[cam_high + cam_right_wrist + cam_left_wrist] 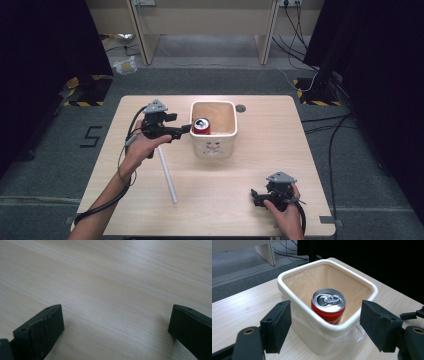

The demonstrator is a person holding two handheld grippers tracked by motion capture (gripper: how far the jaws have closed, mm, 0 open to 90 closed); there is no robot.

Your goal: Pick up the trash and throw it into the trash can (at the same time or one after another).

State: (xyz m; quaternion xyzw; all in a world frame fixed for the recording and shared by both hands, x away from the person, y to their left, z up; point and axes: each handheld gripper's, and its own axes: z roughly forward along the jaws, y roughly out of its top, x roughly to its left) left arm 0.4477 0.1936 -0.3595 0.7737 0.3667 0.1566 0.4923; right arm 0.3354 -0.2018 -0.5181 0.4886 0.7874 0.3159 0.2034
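The red can (328, 305) stands upright inside the cream bin (287, 276), against its near wall; the left gripper view brings out its silver pull-tab top and the clear liner bag, which the high view leaves too small to tell. The left gripper (184, 129) hovers just beside the bin's rim, jaws open and empty. A white tube (167, 174) lies on the tabletop (260, 160). The right gripper (254, 196) rests near the front edge, jaws wide apart over bare wood.

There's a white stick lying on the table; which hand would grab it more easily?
Probably the left. The left gripper, jaws open and empty, hovers by the bin right beside the stick. The right gripper sits at the table's near corner, farther off.
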